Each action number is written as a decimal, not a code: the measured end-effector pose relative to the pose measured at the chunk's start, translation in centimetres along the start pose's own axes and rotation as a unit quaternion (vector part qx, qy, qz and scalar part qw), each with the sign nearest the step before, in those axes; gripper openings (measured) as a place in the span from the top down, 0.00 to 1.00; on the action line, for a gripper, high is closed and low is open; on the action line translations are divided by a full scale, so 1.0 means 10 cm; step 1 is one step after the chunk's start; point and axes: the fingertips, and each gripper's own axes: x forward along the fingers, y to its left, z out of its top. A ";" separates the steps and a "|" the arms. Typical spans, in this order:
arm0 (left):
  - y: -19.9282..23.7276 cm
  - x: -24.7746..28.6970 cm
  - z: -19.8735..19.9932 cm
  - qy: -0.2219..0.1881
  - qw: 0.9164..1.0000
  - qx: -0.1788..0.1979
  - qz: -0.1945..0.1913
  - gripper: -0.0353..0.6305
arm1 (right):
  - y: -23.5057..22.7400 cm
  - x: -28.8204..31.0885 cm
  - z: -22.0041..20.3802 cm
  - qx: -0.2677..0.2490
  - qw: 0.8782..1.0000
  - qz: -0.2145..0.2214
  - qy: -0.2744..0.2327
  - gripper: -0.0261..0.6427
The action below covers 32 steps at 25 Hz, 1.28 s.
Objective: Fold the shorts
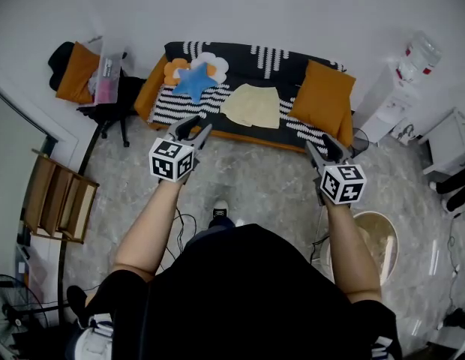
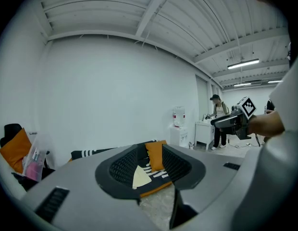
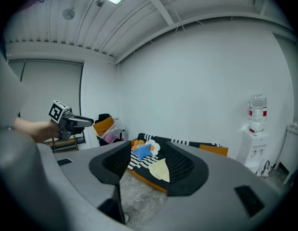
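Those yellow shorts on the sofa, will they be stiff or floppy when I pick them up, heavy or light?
The shorts lie flat and limp on the sofa, so they are probably floppy and would droop from any lifted edge. They look thin, so likely light. On the cloth sofa, a push would probably bunch them, not slide them.

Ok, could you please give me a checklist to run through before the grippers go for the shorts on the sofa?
1. Left gripper open with nothing between its jaws: ok.
2. Right gripper open with nothing between its jaws: ok.
3. Shorts spread on the sofa, nothing lying on them: ok.
4. Grippers at the shorts: not ok; both are over the floor, short of the sofa.
5. Blue star cushion and orange cushion off the shorts: ok, one on each side.
6. Which edge is the waistband: cannot tell.
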 end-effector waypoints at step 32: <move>1.28 1.39 -0.47 0.046 0.997 -0.041 -0.036 0.65 | -0.41 1.62 -0.15 0.012 0.997 -0.034 0.061 0.57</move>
